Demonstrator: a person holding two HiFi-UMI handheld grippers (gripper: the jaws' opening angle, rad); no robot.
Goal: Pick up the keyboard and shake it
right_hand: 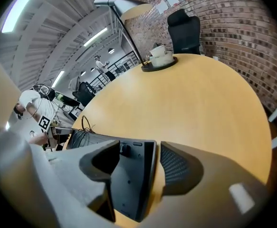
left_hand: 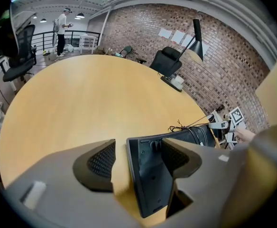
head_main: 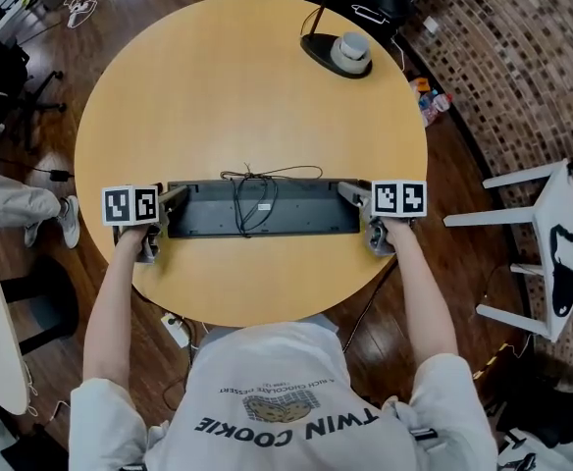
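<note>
Inspection finding: the keyboard (head_main: 267, 209) lay flat on the round wooden table (head_main: 247, 96), underside up, near the edge closest to the person. Its cable (head_main: 252, 189) was bundled loosely on top of it, about midway between the two grippers.

Left gripper (head_main: 174, 202): the jaws stood wide apart, straddling the left end of the keyboard (left_hand: 150, 175). In the left gripper view (left_hand: 138, 158), bare tabletop showed between one ribbed pad (left_hand: 100, 160) and the keyboard's edge. The other pad (left_hand: 176, 156) sat over the keyboard's body. No squeeze on the casing was evident.

Right gripper (head_main: 352, 196): the jaws were likewise spread, with the right end of the keyboard (right_hand: 129, 175) between them. In the right gripper view (right_hand: 141, 164), a strip of table separated one ribbed pad (right_hand: 176, 167) from the keyboard's edge. The other jaw overlapped the casing.

The keyboard rested on the table, not lifted.

Well beyond the jaws, at the far side of the table, stood a lamp base (head_main: 338, 55).
</note>
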